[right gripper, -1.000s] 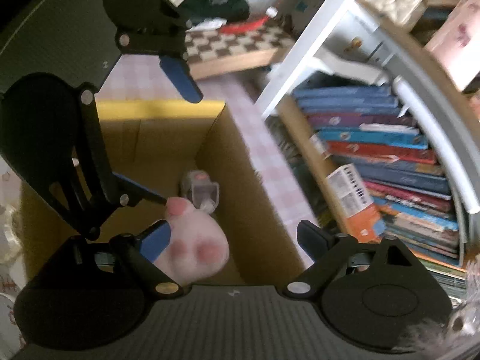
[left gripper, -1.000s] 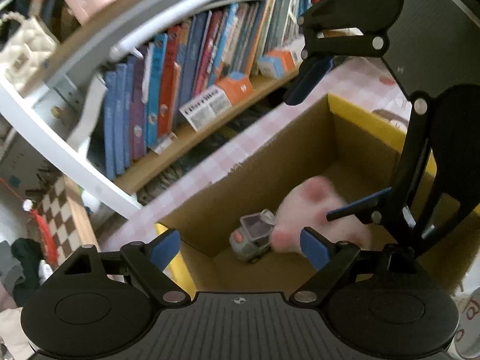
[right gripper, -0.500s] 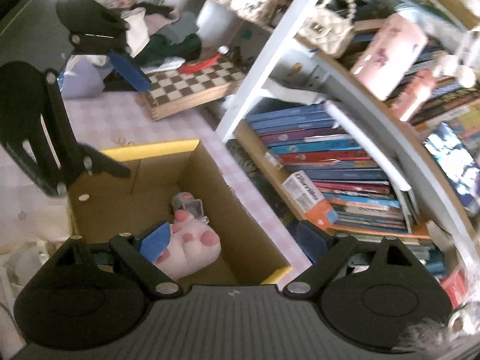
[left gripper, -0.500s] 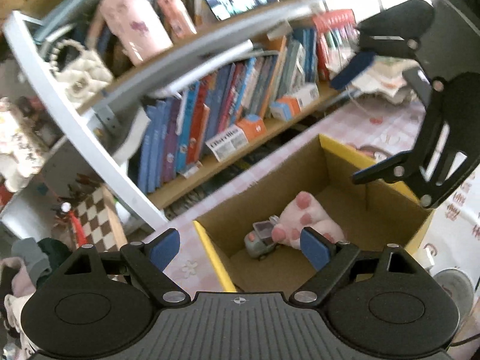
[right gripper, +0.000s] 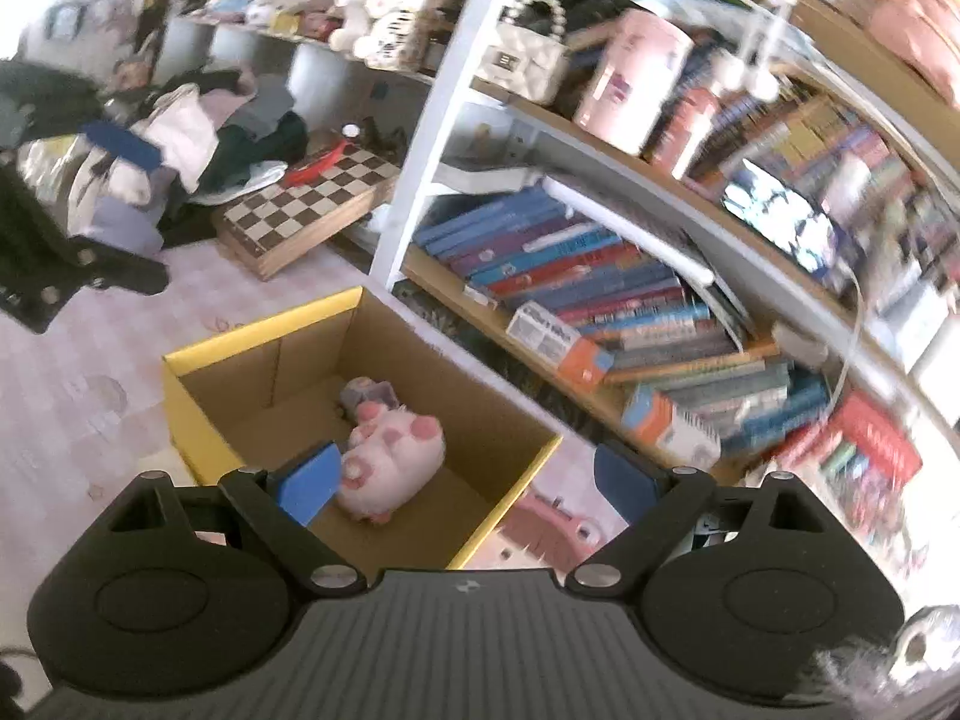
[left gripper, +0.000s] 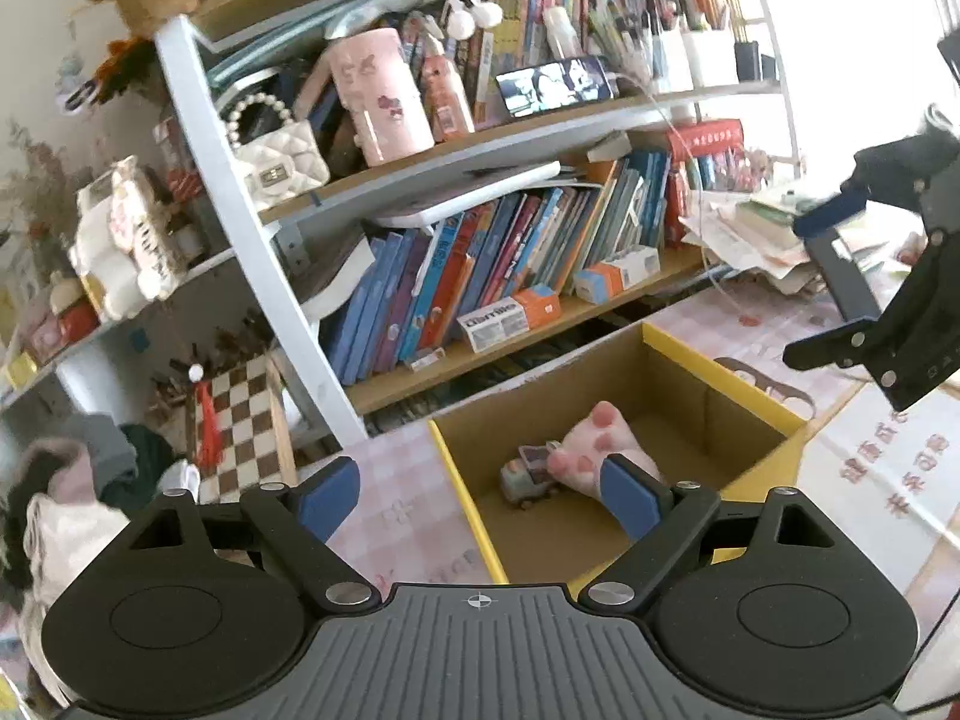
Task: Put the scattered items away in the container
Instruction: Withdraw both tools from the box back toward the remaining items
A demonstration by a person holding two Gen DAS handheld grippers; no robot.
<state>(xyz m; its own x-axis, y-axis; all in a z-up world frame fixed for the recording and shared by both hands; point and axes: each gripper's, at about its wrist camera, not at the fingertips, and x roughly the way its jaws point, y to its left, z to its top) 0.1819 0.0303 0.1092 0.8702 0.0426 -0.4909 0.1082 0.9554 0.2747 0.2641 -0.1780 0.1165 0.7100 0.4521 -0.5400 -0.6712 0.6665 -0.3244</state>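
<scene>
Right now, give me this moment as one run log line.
left tongs: open, empty | right tongs: open, empty | cardboard box: holds pink plush toy and small toy truck | both tongs above box

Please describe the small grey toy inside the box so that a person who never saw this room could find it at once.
Find the open cardboard box with yellow outer walls, on the pink checked surface before the bookshelf. On its floor lie two things: a pink plush paw and, touching it on the bookshelf side, the toy car. The car is the smaller, hard, grey one; the paw is soft and pink.
</scene>
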